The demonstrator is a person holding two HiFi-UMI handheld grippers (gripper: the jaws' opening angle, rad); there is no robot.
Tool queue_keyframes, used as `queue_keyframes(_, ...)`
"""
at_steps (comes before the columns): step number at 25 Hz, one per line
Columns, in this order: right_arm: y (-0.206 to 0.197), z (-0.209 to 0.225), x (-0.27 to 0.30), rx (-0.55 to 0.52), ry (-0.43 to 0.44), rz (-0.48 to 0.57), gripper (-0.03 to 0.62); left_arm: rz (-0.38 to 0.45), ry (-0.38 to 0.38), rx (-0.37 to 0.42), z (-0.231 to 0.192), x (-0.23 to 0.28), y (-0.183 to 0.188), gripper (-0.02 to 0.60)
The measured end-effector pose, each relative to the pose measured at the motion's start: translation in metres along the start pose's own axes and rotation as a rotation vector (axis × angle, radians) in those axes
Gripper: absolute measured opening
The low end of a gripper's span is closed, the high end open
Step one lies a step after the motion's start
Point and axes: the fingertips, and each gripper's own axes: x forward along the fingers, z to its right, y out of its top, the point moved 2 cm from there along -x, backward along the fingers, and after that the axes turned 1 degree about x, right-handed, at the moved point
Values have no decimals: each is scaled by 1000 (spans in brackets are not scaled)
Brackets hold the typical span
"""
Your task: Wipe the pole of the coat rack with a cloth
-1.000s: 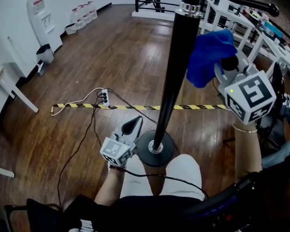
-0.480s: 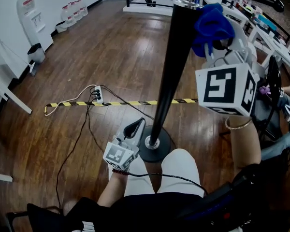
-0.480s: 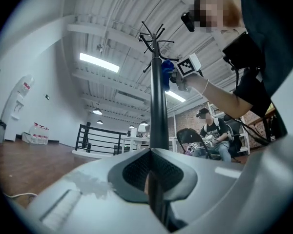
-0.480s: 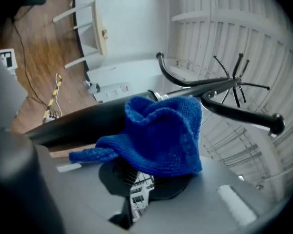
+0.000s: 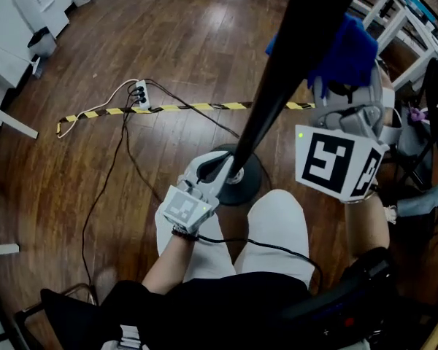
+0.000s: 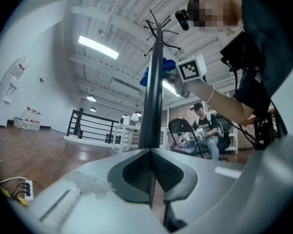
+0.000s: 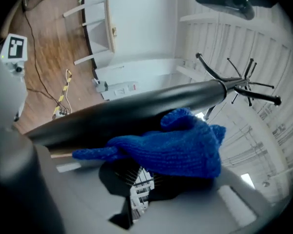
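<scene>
Right gripper view: my right tool (image 7: 139,179) pinches the blue cloth (image 7: 180,145), which lies against the black coat rack pole (image 7: 136,113). My left tool (image 6: 150,172) is pressed together, holding nothing, low by the rack's round base (image 5: 252,187).

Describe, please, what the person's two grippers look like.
The left gripper and right gripper are light grey with dark-lined jaws; each carries a white cube printed with black square markers. A black cable trails from the left one.
</scene>
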Motion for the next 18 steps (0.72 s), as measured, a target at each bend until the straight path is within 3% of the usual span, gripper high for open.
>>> queue_keyframes(4,-20,-65,-9,-44,101,8,20,-51,-30,7,9,6,-31,0)
queue_keyframes(7,-41,-120,-19,-20,189,7,20,-80,-42,-2,13,9,-53,0)
queue_keyframes(14,-92,-232,-42,319,330,-65,20,-59,43,-97,-15,20,-77,0)
queue_keyframes(18,-130,-315,-46,454,440,-101,18,-59,97,-61,-41,34,-80,0)
